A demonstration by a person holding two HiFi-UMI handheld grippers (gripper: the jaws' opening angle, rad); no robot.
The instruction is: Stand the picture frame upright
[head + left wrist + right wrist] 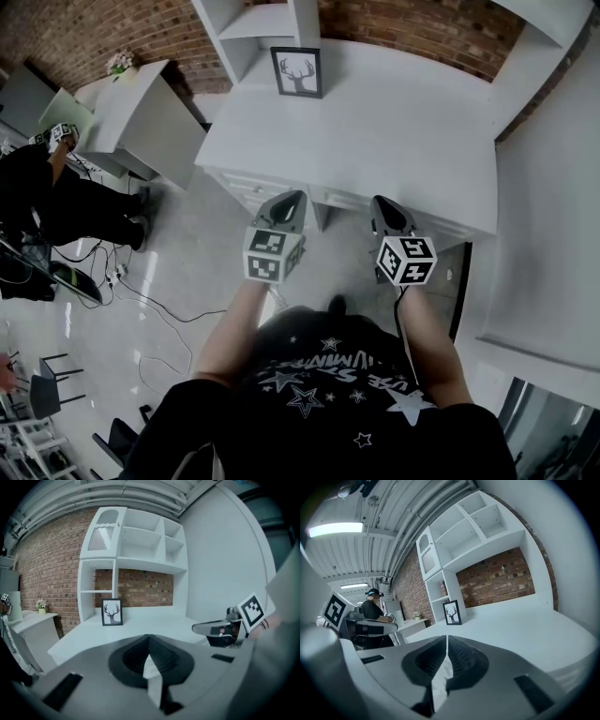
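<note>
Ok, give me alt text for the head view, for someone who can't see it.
A black picture frame showing a deer's head stands upright at the back of a white desk, seen from above. Nearer the camera, the person holds the left gripper and right gripper, both shut and empty, by the desk's front edge.

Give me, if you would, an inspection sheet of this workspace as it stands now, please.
Surface: white desk, bare apart from the frame.
Job's things: black-framed deer-antler picture stands upright at the back, beside the white shelf unit.
Clutter: nothing seen.
Grippers: left gripper and right gripper shut, empty, before the desk's near edge.
Cables: black cables trail over the floor at left.
Surroundings: red brick wall; a person in black at another white desk.
</note>
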